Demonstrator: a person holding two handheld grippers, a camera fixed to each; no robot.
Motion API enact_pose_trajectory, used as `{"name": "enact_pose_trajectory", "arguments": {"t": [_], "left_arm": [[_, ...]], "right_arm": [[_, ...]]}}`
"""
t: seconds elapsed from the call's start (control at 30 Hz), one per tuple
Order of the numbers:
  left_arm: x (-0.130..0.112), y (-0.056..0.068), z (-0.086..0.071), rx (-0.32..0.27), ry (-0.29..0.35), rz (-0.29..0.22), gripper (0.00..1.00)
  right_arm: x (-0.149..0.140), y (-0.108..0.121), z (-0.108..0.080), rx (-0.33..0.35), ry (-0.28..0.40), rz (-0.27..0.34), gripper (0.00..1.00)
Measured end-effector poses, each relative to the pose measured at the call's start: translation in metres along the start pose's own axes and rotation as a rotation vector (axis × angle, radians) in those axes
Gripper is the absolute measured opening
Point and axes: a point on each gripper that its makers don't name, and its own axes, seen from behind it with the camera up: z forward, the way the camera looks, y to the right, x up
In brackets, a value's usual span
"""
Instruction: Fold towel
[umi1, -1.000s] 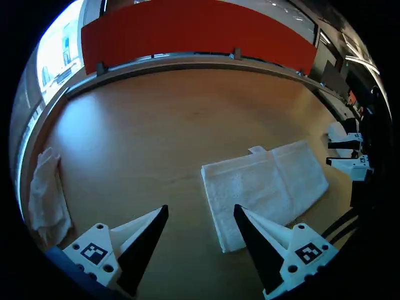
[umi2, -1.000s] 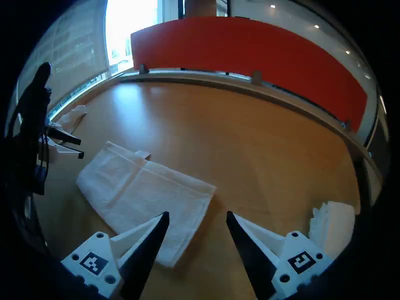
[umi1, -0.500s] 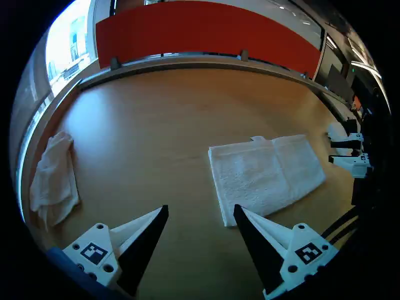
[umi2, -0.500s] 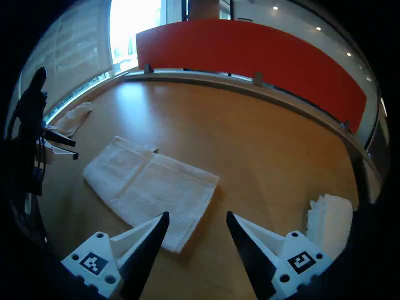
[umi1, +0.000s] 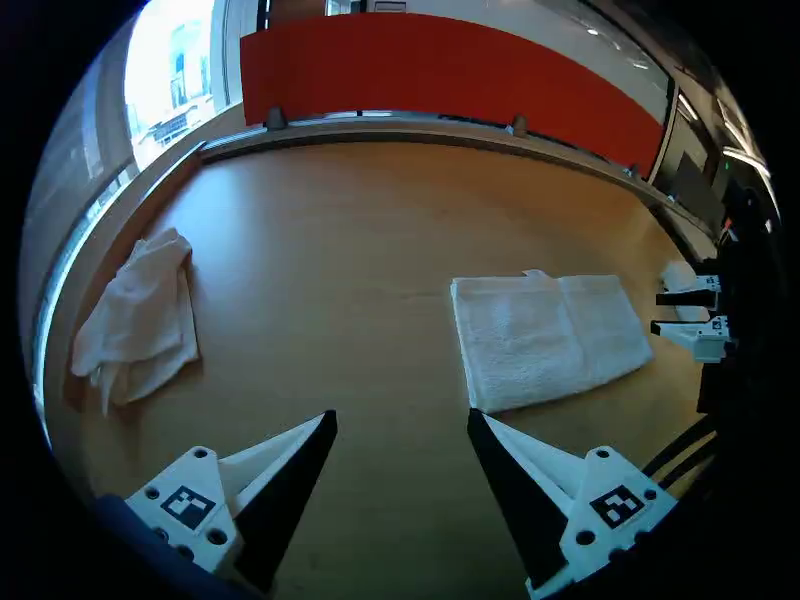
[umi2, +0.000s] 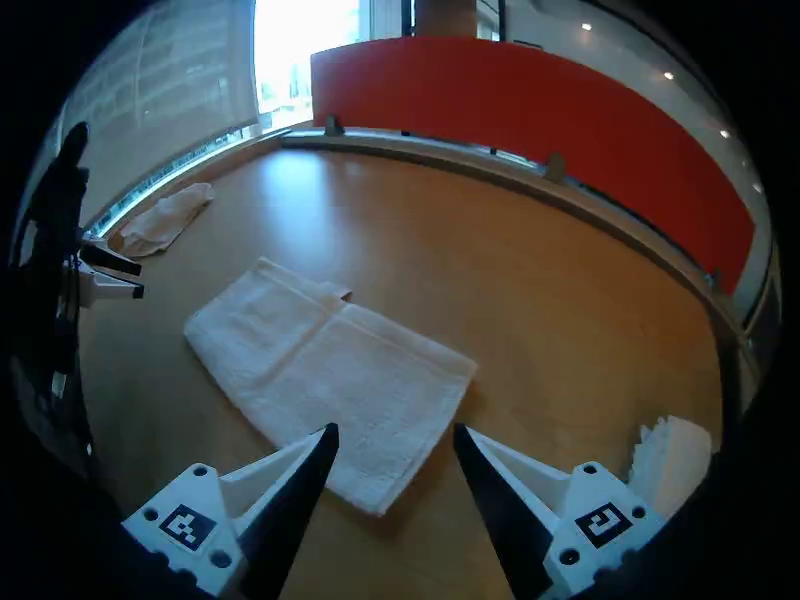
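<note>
Left claw with coded marker, agape near towel.

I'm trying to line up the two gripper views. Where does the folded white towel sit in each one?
Left gripper view: the folded towel lies right of centre on the wooden table.
Right gripper view: the folded towel lies left of centre, reaching toward the bottom.
Shared landmark: the red panel stands along the table's far edge, beyond the towel in both.
</note>
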Motion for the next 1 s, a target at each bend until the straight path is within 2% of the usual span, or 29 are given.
{"name": "enact_pose_trajectory", "arguments": {"t": [0.47, 0.57, 0.73, 0.93, 1.0], "left_arm": [[-0.01, -0.013, -0.015, 0.035, 0.001, -0.031, 0.97], [-0.012, -0.014, -0.016, 0.035, -0.001, -0.038, 0.97], [-0.014, -0.014, -0.017, 0.035, -0.004, -0.039, 0.97], [-0.016, -0.013, -0.018, 0.032, -0.005, -0.039, 0.97], [-0.017, -0.014, -0.018, 0.032, -0.005, -0.041, 0.97]], "right_arm": [[-0.054, -0.001, 0.001, 0.015, -0.083, -0.034, 0.88], [-0.056, -0.002, 0.001, 0.024, -0.085, -0.033, 0.83], [-0.06, -0.004, 0.001, 0.04, -0.089, -0.046, 0.66], [-0.065, -0.01, 0.0, 0.07, -0.101, -0.074, 0.6], [-0.066, -0.011, 0.0, 0.075, -0.104, -0.081, 0.54]]}}
